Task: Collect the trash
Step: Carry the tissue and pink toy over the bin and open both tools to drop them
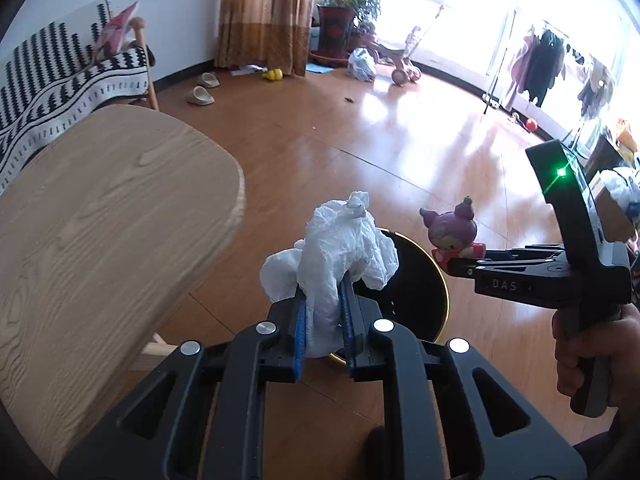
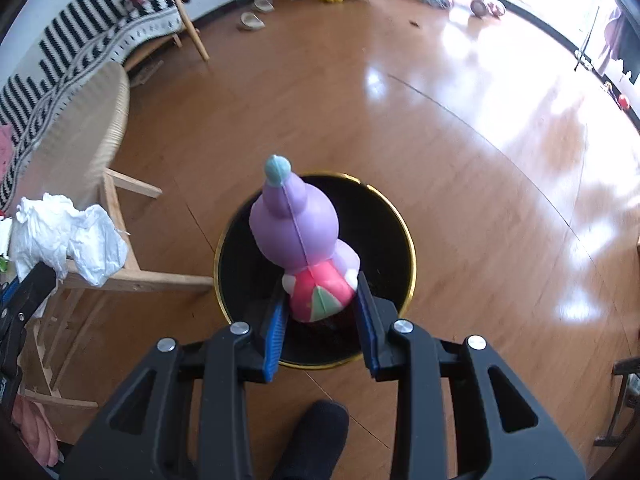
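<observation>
The risk was a miss: the crumpled white tissue paper wad (image 1: pixel 340 256), pinched in the left gripper (image 1: pixel 326 312), hung near the table-side rim of the round black gold-rimmed bin (image 2: pixel 408 248) and could flutter onto the floor if released there. The right gripper (image 2: pixel 322 312) clamped the base of a purple squishy doll toy (image 2: pixel 298 236) directly above the bin's mouth.

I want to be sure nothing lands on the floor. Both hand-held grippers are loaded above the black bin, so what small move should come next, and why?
Probably open the right hand-held gripper first: its purple toy hangs directly over the bin's open mouth. The left hand-held gripper's crumpled tissue appears nearer the rim, so it may need a slight shift inward.
</observation>
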Available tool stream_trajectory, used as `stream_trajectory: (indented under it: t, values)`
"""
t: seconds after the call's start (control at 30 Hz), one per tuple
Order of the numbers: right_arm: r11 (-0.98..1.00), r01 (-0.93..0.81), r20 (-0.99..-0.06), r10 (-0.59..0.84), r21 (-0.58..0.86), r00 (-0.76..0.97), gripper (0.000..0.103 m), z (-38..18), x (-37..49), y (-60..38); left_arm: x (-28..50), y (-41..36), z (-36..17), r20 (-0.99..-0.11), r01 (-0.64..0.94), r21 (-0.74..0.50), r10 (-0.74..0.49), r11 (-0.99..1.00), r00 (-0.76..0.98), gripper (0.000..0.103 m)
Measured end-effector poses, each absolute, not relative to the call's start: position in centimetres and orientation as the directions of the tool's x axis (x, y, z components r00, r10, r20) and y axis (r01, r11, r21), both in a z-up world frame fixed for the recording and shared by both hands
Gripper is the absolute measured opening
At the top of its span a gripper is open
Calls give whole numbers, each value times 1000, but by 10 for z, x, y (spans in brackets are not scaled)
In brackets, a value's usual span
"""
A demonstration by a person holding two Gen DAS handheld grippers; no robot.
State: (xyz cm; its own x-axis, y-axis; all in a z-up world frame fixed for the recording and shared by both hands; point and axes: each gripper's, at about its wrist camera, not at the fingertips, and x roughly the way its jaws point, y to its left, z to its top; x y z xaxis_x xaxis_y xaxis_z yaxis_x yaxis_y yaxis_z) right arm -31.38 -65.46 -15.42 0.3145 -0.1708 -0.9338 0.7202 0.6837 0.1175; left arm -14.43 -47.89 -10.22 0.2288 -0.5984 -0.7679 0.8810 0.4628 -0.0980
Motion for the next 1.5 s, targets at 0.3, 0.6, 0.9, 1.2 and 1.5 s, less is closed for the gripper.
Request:
stream_trajectory:
  t: [0.3, 0.6, 0.9, 1.2, 1.5]
  values:
    - [674, 729, -940, -155, 124, 303, 32, -161, -303, -663, -137, -492, -115, -784, 885, -97, -582, 456, 215, 14]
    - [675, 725, -933, -155, 139, 324, 34, -158, -307, -666, -142, -499, -119, -790, 885, -97, -576, 456, 210, 14]
    - [649, 745, -916, -191, 152, 354, 80, -148, -315, -672, -145, -503, -124, -797, 884, -106, -571, 455, 198, 14]
    - [564, 810, -905, -244, 161, 350, 80, -141, -335, -689, -144, -528, -149, -825, 873, -219, -560, 435, 72, 14]
    - [497, 847, -871, -316, 186, 377, 82, -124, -353, -698, -148, -551, -163, -805, 856, -275, -592, 439, 45, 73]
